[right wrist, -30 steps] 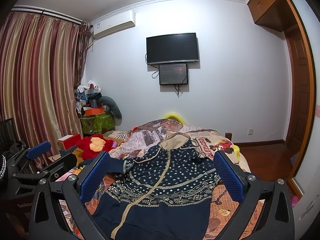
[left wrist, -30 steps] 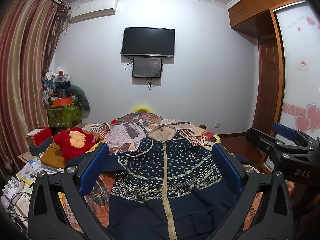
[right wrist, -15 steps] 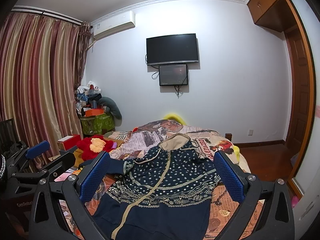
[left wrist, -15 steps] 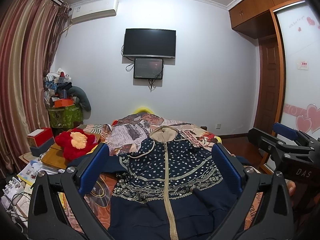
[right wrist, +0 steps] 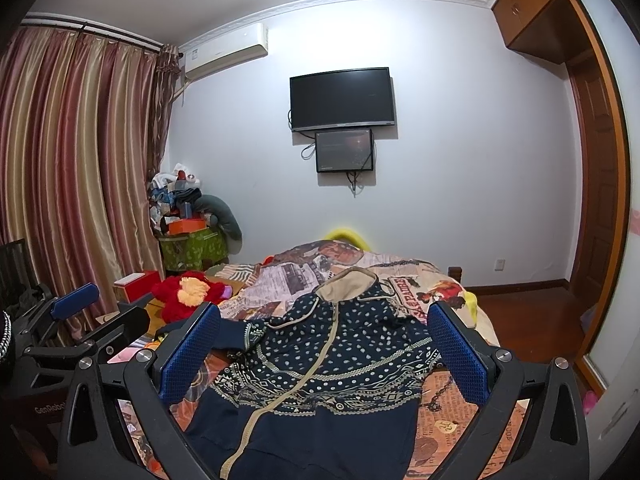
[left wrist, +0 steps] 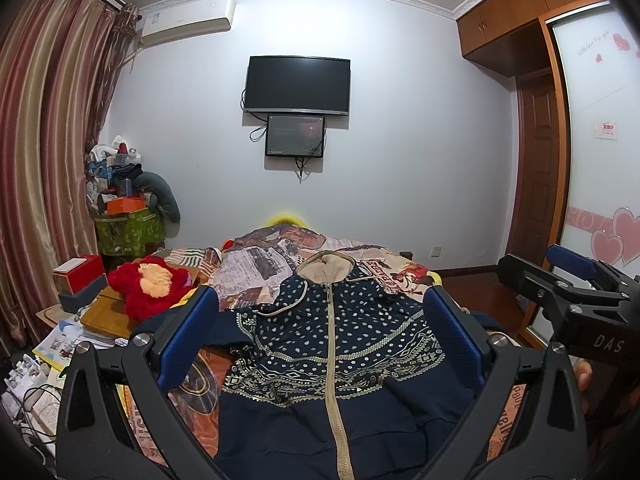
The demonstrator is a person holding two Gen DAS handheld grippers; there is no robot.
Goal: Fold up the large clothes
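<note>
Garment: a navy hooded jacket (left wrist: 332, 344) lies flat on the bed (left wrist: 256, 268), front side up, zipped along a beige zipper (left wrist: 334, 360) that runs down its middle.
Pattern: white dots across the chest, a band of pale geometric trim below, plain navy toward the hem at the near edge of the bed.
Hood: the beige-lined hood (left wrist: 326, 268) points to the far end of the bed, toward the wall.
Sleeve: one sleeve (right wrist: 240, 332) reaches out toward the bed's left edge; the other side is hidden behind a gripper finger.
Left gripper (left wrist: 320, 336): held above the near part of the jacket, its blue-padded fingers (left wrist: 188, 336) spread wide, nothing between them, not touching the cloth.
Right gripper (right wrist: 324, 344): beside the left one, also above the near end of the bed, fingers (right wrist: 456, 352) spread wide and clear of the jacket.
Cross views: the right gripper (left wrist: 572, 292) shows at the right edge of the left wrist view; the left gripper (right wrist: 76, 320) shows at the left edge of the right wrist view.
Bed cover: a printed quilt (right wrist: 400, 280) with newspaper and cartoon patterns.
Beside the bed: a red plush toy (left wrist: 152, 288) at the left edge, with a red box (left wrist: 78, 276) just past it.
Wall: a dark television (left wrist: 298, 84) with a smaller screen (left wrist: 295, 136) just under it, and an air conditioner (left wrist: 188, 20) near the striped curtains (right wrist: 72, 168).
</note>
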